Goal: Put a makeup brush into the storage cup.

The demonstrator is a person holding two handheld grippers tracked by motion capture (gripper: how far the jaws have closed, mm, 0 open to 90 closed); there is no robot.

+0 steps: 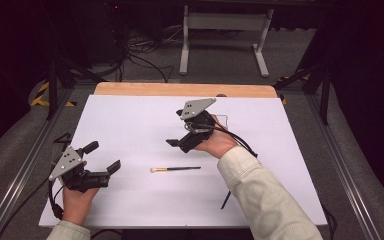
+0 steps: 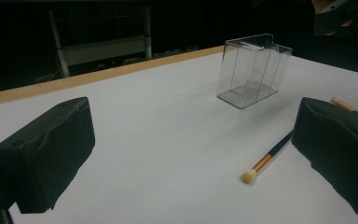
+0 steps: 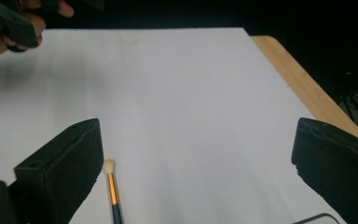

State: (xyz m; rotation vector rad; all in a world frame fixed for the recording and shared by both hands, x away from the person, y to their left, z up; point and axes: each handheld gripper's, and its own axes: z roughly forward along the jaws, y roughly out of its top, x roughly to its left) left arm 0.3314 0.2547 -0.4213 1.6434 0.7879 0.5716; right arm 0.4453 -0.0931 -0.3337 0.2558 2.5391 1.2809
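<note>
Nearest the lens, left gripper (image 1: pixel 101 156) held spread wide and empty over the white table (image 1: pixel 130 200), well short of the brush (image 1: pixel 175 169). Right gripper (image 1: pixel 176 129) likewise spread, empty, hovering just above that brush (clear box (image 2: pixel 253 70) waiting beyond). Reach step, by the look of it; next, lowered and closed across the handle.

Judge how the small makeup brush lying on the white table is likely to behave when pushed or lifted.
The brush looks thin and round-handled, so a sideways nudge would probably roll it. It seems stiff and light, likely easy to lift. Lying flat on the smooth white table, it may slide away from closing tongs.
</note>
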